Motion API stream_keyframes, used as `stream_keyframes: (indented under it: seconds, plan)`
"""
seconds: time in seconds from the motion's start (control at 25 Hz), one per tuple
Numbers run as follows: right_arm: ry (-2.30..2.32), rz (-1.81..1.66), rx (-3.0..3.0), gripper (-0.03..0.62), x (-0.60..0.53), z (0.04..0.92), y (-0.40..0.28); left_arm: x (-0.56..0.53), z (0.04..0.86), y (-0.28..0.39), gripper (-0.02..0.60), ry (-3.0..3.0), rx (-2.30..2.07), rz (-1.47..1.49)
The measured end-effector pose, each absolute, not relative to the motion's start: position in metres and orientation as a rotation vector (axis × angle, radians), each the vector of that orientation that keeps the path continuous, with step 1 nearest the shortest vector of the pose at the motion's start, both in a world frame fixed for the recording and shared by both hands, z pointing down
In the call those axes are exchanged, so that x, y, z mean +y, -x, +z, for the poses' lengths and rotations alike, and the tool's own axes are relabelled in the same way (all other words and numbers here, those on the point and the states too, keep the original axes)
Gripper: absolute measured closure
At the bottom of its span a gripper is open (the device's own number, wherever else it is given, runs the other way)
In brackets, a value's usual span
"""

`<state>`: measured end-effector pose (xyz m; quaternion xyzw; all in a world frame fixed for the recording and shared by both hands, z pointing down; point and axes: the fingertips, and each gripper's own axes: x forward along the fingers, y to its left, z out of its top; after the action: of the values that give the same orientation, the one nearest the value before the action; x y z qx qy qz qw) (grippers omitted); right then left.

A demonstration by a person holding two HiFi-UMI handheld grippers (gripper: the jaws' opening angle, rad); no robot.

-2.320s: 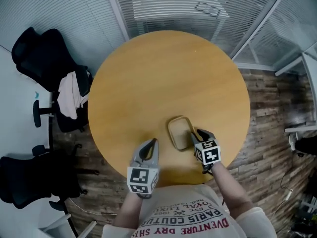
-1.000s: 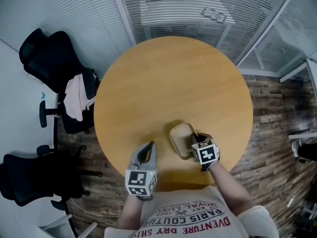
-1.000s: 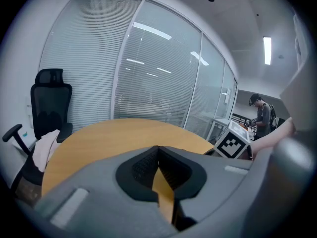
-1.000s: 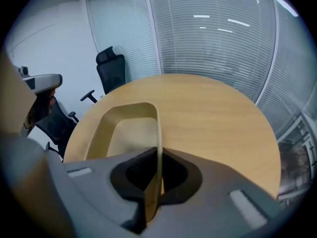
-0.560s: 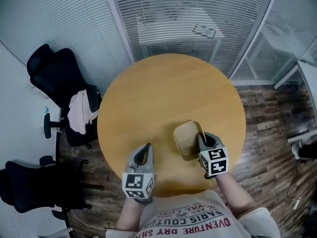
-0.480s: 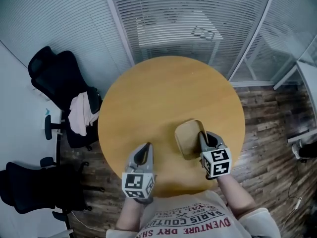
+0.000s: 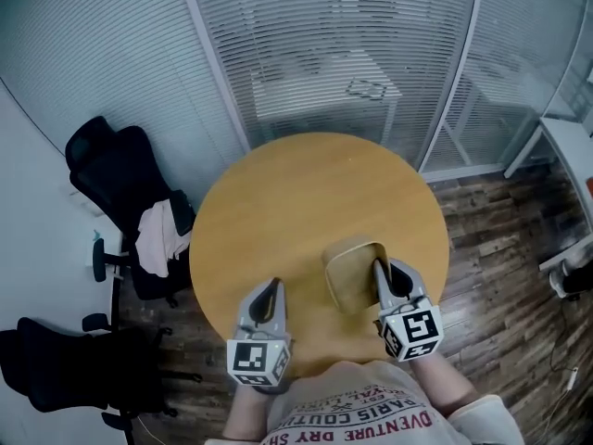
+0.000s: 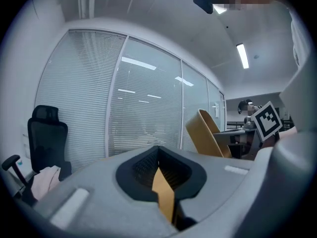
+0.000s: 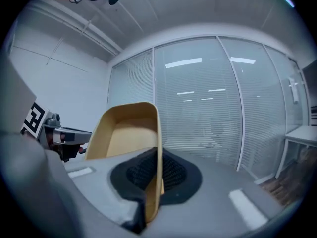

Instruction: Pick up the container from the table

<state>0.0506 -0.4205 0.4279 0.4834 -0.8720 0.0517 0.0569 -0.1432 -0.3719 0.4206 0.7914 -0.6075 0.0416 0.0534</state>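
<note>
A tan, shallow container (image 7: 347,272) hangs tilted above the round wooden table (image 7: 296,202), near its front right edge. My right gripper (image 7: 378,269) is shut on the container's right wall. In the right gripper view the container (image 9: 126,133) stands on edge, its thin wall pinched between the jaws of the right gripper (image 9: 156,175). My left gripper (image 7: 272,287) hovers over the table's front edge, left of the container and apart from it. Its jaws are shut with nothing held. The left gripper view looks past the left gripper (image 8: 158,157) to the raised container (image 8: 208,135) at its right.
Two black office chairs (image 7: 111,170) (image 7: 65,369) stand left of the table, one with a light garment (image 7: 159,235) draped on it. Glass walls with blinds (image 7: 306,35) close the far side, with a white table (image 7: 320,86) behind them. Wood flooring (image 7: 500,239) lies to the right.
The right gripper has risen with the container, lifting it off the table and tipping it toward upright. The left gripper has risen too. The table now looks smaller and farther below.
</note>
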Motion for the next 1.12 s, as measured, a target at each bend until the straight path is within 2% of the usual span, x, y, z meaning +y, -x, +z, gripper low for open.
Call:
stream_keyframes:
  seconds: [0.36, 1.12]
  plan:
    - [-1.559, 0.076, -2.721, 0.588, -0.397, 0.397, -0.066, -0.353, 0.392, 0.132, 0.575, -2.482, -1.860, 0.054]
    - [-1.480, 0.125, -2.707, 0.589, -0.401, 0.415, -0.044, -0.359, 0.398, 0.136, 0.575, -2.453, -1.868, 0.072]
